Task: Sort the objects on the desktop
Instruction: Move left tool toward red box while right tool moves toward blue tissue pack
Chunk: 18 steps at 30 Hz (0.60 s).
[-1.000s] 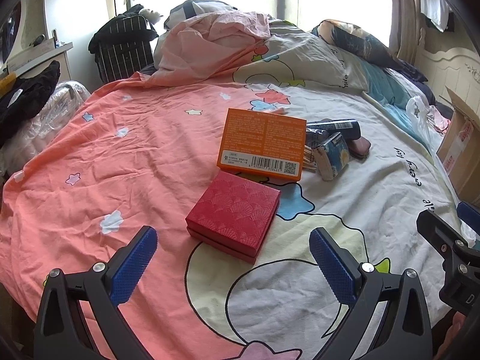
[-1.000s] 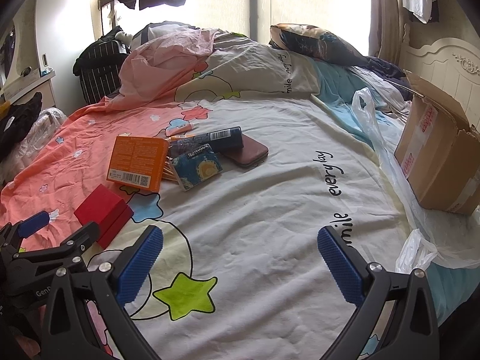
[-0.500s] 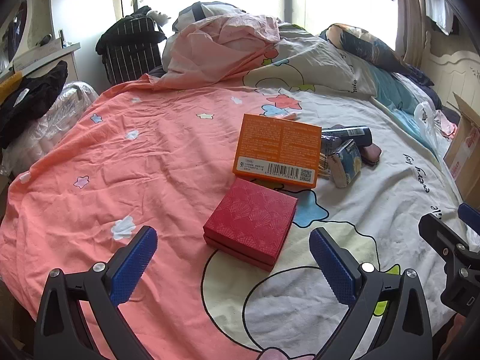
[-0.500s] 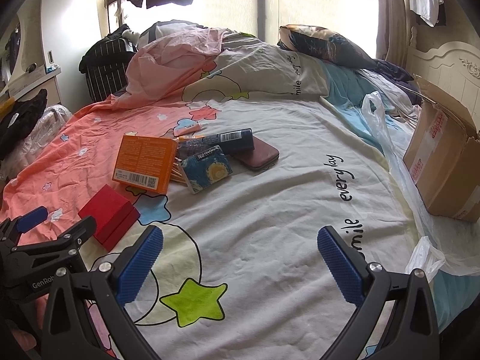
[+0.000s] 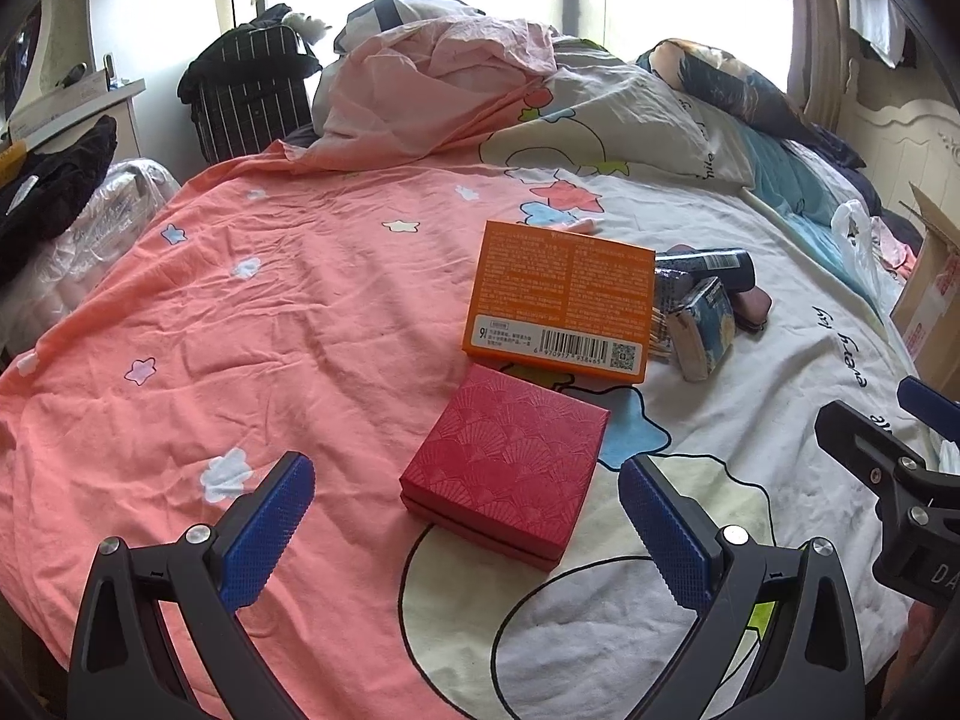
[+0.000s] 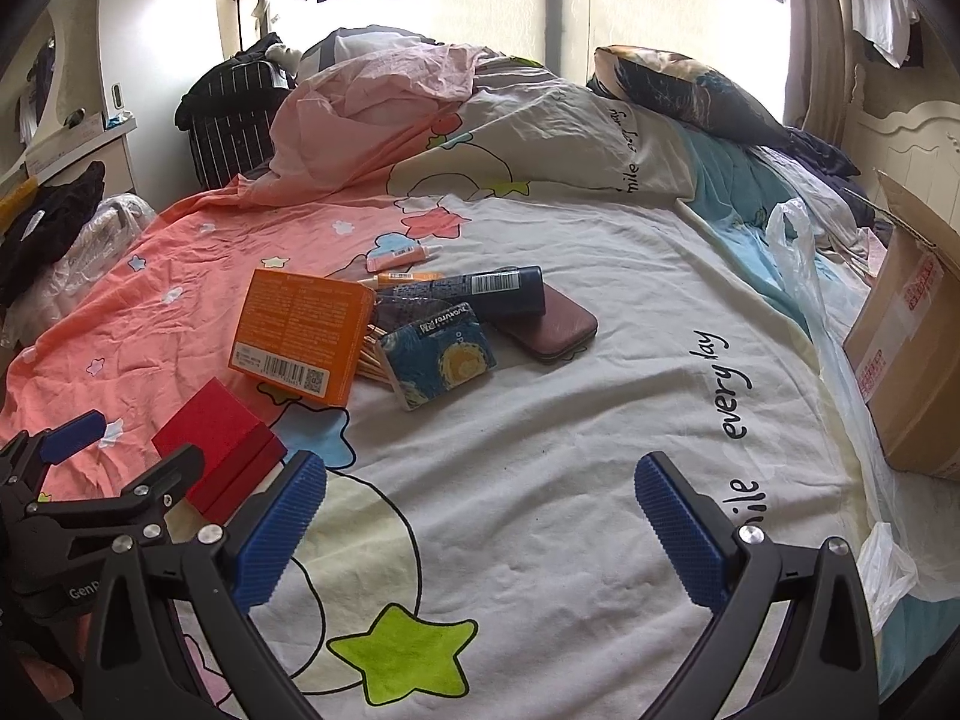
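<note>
Here we hold both tools over the bed (image 6: pixel 540 480), each with its jaws spread wide and nothing between them. The left gripper (image 5: pixel 468 525) points at the red box (image 5: pixel 507 462), which lies flat and closed towards the bed's near edge; its wide stance looks suited to straddling that box, though we cannot tell whether it is coming in or drawing off. The right gripper (image 6: pixel 480 516) hangs over bare sheet, away from everything, so we judge it to be standing by. Just beyond the red box the orange box (image 6: pixel 300 333) lies barcode side up, and against its far side the smaller things crowd together in the middle of the bed: a bundle of wooden sticks (image 6: pixel 375 354), a blue packet (image 6: pixel 441 354) leaning on them, a dark tube (image 6: pixel 480 291), a maroon case (image 6: pixel 552 324) and a pink tube (image 6: pixel 399 255) just past them. They touch and overlap, which reads as a heap, not sorted groups. A cardboard carton (image 6: pixel 912 348) stands at the bed's right edge; whether it is meant to receive anything we cannot say.
</note>
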Available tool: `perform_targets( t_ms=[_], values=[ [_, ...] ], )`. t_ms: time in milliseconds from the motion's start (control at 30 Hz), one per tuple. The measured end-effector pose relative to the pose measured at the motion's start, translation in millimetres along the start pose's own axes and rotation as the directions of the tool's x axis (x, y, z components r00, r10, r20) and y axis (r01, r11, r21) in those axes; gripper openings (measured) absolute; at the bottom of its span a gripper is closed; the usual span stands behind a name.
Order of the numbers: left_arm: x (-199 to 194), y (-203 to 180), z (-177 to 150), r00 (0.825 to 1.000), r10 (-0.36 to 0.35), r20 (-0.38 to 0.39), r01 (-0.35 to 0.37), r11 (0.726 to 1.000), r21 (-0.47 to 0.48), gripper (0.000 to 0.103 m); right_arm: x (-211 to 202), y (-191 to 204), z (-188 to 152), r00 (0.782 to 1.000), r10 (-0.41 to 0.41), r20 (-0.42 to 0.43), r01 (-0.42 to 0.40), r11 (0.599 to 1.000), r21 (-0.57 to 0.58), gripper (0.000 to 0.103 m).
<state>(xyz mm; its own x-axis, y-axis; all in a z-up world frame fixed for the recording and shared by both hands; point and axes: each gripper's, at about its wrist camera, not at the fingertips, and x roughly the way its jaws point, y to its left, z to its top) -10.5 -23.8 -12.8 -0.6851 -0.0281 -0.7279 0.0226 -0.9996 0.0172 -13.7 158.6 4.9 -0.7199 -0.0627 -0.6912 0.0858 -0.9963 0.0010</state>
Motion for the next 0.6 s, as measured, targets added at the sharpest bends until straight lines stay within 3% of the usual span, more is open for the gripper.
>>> perform_targets(
  t_ms=[267,600],
  values=[
    [18.7,-13.4,2.0,0.999,0.021,-0.026,-0.019,0.998,0.061,0.103,12.9,1.4,6.5,1.0,-0.007,-0.015,0.007,1.0,-0.011,0.103],
    [29.3,-5.0,4.9,0.999,-0.003,-0.037,0.004,0.999,0.05,0.103,27.0,6.8,12.2,1.0,-0.013,-0.026,0.013,1.0,-0.019,0.103]
  ],
)
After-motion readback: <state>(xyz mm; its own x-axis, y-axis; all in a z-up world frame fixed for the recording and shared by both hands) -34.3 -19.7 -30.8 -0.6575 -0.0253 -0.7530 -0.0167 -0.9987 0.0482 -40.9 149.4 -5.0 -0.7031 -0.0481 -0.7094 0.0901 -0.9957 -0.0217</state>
